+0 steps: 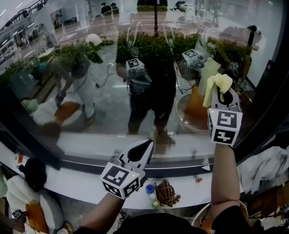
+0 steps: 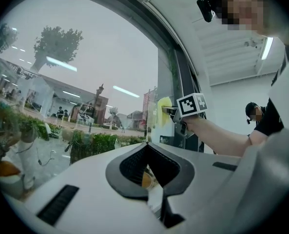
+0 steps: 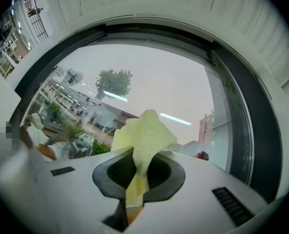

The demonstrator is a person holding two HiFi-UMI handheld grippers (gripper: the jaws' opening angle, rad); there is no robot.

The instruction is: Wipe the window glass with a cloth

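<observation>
Now the right gripper's (image 1: 224, 95) jaws are clamped on the yellow cloth (image 3: 142, 136), which bunches just ahead of them near the window glass (image 1: 100, 62). Press it flat and sweep evenly. The left gripper's (image 1: 142, 150) jaws sit together, empty.

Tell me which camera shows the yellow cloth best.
The right gripper view: the yellow cloth sits centre frame, pinched in the right gripper's tongs, folds clear. The head view shows it smaller, bunched above that gripper at the window glass. The left gripper view shows only a distant yellow sliver.
</observation>
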